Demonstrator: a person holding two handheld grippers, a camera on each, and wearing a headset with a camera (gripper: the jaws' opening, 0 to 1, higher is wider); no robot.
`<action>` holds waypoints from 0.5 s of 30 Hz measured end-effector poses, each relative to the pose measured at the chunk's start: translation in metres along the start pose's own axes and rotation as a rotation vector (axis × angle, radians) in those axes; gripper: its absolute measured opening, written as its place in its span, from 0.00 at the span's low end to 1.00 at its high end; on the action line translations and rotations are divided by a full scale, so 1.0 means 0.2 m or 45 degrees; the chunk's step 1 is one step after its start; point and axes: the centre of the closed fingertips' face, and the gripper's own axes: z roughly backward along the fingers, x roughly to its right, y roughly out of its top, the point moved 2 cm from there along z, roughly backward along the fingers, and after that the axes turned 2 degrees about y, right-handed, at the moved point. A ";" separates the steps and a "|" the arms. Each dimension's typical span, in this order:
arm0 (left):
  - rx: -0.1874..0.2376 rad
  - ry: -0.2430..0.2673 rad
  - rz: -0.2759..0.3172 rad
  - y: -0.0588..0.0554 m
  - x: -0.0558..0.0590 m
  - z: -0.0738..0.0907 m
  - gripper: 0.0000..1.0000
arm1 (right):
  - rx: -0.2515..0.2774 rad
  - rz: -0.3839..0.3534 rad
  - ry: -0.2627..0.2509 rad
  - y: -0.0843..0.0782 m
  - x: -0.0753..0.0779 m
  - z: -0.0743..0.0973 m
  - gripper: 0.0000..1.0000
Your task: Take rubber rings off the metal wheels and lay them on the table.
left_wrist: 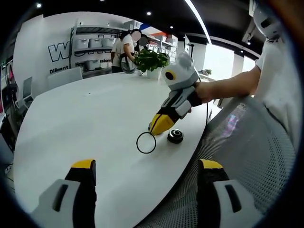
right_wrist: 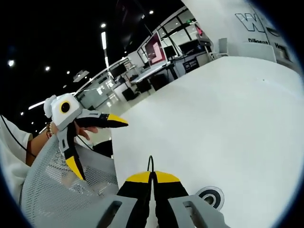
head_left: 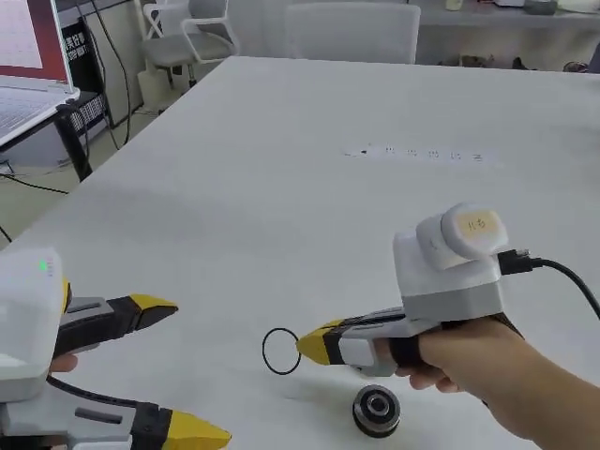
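Ring (head_left: 264, 352): black hoop, rim pinched by right gripper (head_left: 309, 347), jaws closed on it. Lies near flat over table (head_left: 281, 187), contact unclear. Seen edge-on in right gripper view, a thin line pointing ahead. Wheel (head_left: 377, 410): just beside, axle up. Left gripper (head_left: 187, 370): agape, empty, body cropped.

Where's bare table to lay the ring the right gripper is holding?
Bare table runs from the rubber ring out to the socket strip, and between ring and left gripper. Crowded near the edge: right gripper and metal wheel.
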 end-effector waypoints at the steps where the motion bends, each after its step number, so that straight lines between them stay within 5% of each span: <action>1: 0.000 0.002 -0.002 0.00 0.00 0.00 0.86 | -0.005 0.001 0.000 -0.01 0.00 0.00 0.00; 15: -0.023 -0.022 0.014 -0.01 0.01 -0.01 0.89 | -0.090 0.056 -0.046 -0.10 0.05 -0.05 0.00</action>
